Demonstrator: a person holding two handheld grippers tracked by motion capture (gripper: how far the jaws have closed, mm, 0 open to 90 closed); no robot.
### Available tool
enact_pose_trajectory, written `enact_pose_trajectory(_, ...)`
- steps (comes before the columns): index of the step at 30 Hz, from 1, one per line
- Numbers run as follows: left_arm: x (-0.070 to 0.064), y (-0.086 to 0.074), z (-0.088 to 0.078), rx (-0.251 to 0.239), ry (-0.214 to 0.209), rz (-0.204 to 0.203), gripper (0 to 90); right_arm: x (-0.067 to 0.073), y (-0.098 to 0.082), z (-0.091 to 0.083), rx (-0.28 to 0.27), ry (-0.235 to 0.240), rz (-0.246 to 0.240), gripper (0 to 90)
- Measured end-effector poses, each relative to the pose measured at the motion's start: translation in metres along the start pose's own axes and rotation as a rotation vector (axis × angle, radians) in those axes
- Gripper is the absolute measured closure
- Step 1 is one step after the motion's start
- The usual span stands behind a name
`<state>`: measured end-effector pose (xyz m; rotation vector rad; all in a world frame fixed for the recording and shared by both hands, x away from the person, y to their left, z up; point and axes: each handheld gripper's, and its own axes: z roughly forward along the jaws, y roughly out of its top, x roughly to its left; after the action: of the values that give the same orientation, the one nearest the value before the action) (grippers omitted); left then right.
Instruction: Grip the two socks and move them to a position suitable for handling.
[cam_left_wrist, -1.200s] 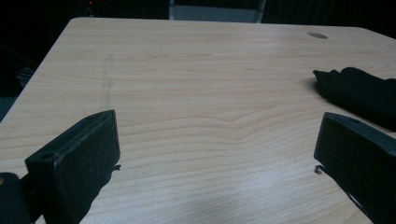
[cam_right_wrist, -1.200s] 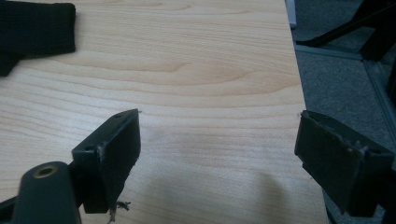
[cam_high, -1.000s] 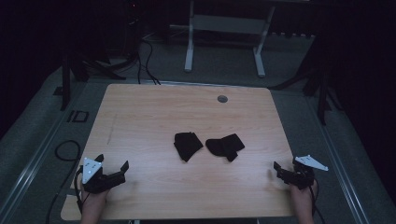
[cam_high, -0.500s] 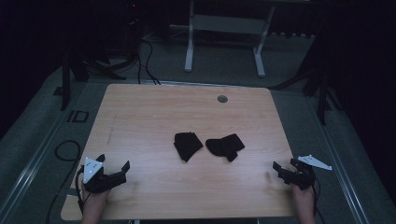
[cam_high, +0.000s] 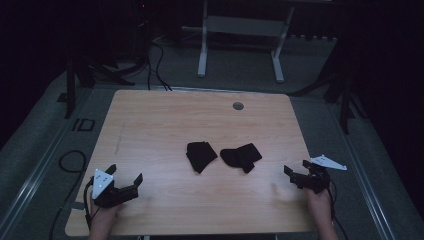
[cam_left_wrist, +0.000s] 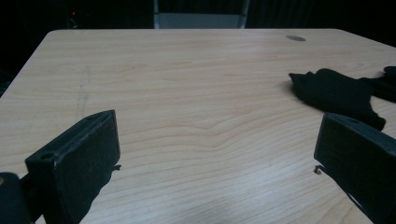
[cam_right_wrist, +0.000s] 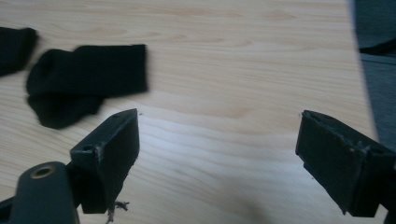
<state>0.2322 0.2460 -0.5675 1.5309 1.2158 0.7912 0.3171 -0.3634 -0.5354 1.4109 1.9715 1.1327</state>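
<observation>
While parked at the near corners of the bench (cam_high: 150, 120), left hand-held gripper (cam_high: 124, 178) and right hand-held gripper (cam_high: 295, 174) wide open, empty; two black socks (cam_high: 201, 155) (cam_high: 242, 156) mid-bench, just apart, awaiting pickup

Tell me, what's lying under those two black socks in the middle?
Both the left sock and the right sock lie flat on the bare wooden table, slightly apart. Each looks folded over itself, so anything tucked beneath the fabric is hidden.
</observation>
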Motion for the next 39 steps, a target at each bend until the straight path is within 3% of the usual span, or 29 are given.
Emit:
enact_pose_trajectory(9, 0.000, 0.001, -0.001, -0.016, -0.018, -0.017, 0.5, 0.031, 0.022, 0.018, -0.001, 0.102, -0.028, 13.3)
enact_pose_trajectory(12, 0.000, 0.001, -0.001, -0.010, -0.027, -0.015, 0.5, 0.043, 0.028, 0.027, 0.017, 0.090, -0.032, 13.4)
enact_pose_trajectory(17, -0.001, 0.001, 0.000, -0.003, -0.034, -0.009, 0.4, 0.060, 0.036, 0.038, 0.019, 0.124, -0.076, 13.0)
enact_pose_trajectory(18, -0.002, 0.001, 0.000, -0.002, -0.039, -0.008, 0.5, 0.069, 0.041, 0.045, 0.029, 0.138, -0.104, 13.1)
enact_pose_trajectory(26, -0.001, 0.001, -0.001, -0.001, -0.042, -0.016, 0.5, 0.094, 0.052, 0.074, 0.063, 0.172, -0.136, 14.0)
enact_pose_trajectory(32, -0.001, 0.001, -0.001, 0.005, -0.048, -0.019, 0.4, 0.108, 0.052, 0.100, 0.102, 0.173, -0.147, 14.9)
enact_pose_trajectory(39, 0.000, 0.001, 0.000, 0.013, -0.053, -0.020, 0.5, 0.125, 0.046, 0.127, 0.148, 0.125, -0.152, 15.0)
